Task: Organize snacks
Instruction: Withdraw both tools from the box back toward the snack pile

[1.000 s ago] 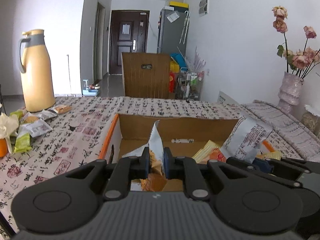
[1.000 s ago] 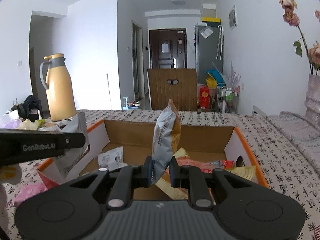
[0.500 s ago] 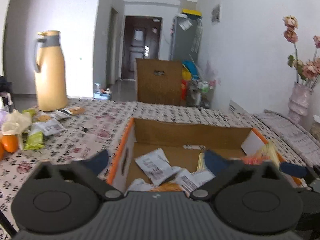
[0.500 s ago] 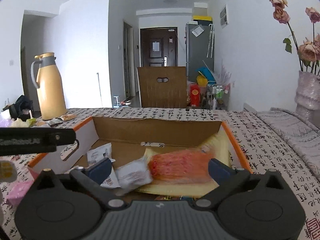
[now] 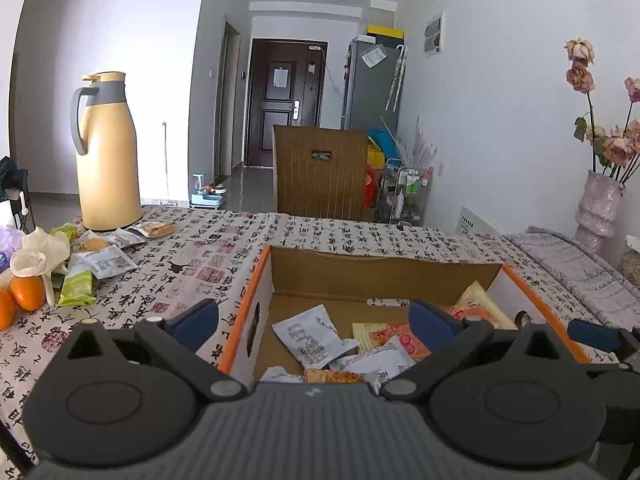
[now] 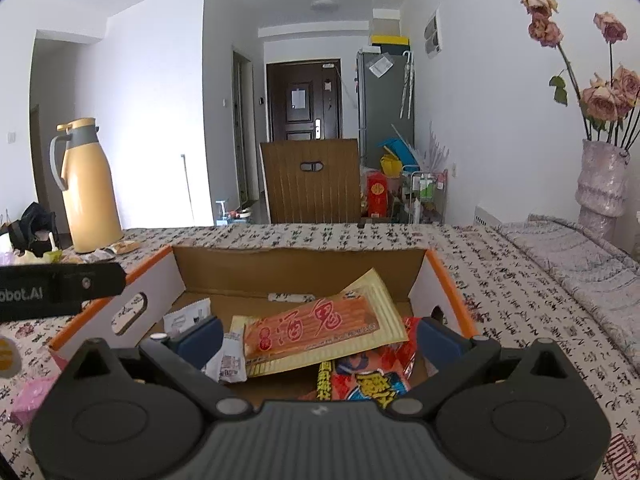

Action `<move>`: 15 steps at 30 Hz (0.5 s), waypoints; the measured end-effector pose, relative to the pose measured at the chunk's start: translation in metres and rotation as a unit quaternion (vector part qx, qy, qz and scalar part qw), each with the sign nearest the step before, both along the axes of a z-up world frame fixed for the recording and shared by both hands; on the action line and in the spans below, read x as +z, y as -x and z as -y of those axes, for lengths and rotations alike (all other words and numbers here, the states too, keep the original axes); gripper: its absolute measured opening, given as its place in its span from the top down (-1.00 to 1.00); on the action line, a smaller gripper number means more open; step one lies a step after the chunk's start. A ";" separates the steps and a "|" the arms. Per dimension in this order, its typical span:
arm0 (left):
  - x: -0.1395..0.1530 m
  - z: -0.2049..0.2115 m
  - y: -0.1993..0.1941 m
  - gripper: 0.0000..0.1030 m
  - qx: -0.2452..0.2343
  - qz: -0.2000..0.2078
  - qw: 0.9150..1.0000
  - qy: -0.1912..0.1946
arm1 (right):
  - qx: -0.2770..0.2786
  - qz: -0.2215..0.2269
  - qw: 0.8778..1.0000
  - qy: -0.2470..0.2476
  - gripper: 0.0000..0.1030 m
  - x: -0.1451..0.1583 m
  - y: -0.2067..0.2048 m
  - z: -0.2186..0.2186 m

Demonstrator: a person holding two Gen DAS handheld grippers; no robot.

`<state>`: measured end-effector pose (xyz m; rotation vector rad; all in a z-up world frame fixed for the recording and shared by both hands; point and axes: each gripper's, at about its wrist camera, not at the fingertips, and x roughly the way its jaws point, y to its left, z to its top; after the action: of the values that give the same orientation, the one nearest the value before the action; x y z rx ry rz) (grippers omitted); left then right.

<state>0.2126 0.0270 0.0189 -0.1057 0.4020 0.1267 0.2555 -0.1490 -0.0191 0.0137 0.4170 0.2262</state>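
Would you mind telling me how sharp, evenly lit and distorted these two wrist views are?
Left wrist view: sharp; the open orange-edged cardboard box and its packets are crisp, the white wall behind the tall yellow thermos jug is bright, walls bow from fisheye. Right wrist view: equally sharp, wall glare beside the jug, dark corners.

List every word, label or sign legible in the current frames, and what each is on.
"obot.AI": cut off at the picture's edge, white print on the left gripper's black side, seen from the right wrist.
"酒鬼": large red characters on the orange snack pack in the box.
Tablecloth: calligraphy print, too small to read.
White packet, red-yellow pack, loose packets: print too small or blurred.
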 end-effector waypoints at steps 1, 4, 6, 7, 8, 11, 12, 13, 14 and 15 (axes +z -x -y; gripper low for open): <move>0.002 0.000 0.001 -1.00 0.000 0.001 1.000 0.001 | 0.000 0.004 1.000 -0.001 -1.00 0.003 0.002 0.001; 0.007 0.001 0.005 -1.00 0.000 0.005 1.000 0.002 | 0.002 0.011 1.000 -0.004 -1.00 0.011 0.009 0.003; 0.011 0.003 0.010 -1.00 -0.001 0.008 1.000 0.001 | 0.002 0.012 1.000 -0.005 -1.00 0.014 0.013 0.004; 0.013 0.003 0.012 -1.00 -0.001 0.009 1.000 0.001 | 0.002 0.012 1.000 -0.004 -1.00 0.015 0.015 0.004; 0.015 0.003 0.014 -1.00 -0.002 0.011 1.000 0.001 | 0.002 0.012 1.000 -0.003 -1.00 0.015 0.017 0.005; 0.019 0.003 0.022 -1.00 -0.003 0.013 1.000 0.002 | 0.003 0.009 1.000 -0.004 -1.00 0.017 0.024 0.007; 0.020 0.003 0.024 -1.00 -0.004 0.013 1.000 0.003 | 0.003 0.008 1.000 -0.004 -1.00 0.018 0.027 0.008; 0.020 0.003 0.026 -1.00 -0.004 0.012 1.000 0.003 | 0.002 0.008 1.000 -0.003 -1.00 0.019 0.030 0.009; 0.020 0.002 0.029 -1.00 -0.005 0.011 1.000 0.003 | 0.002 0.008 1.000 -0.003 -1.00 0.019 0.033 0.009; 0.020 0.002 0.031 -1.00 -0.005 0.010 1.000 0.003 | 0.002 0.008 1.000 -0.003 -1.00 0.020 0.036 0.010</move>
<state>0.1816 0.0247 0.0386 -0.1112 0.3821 0.1139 0.2193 -0.1592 0.0010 0.0165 0.4007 0.2307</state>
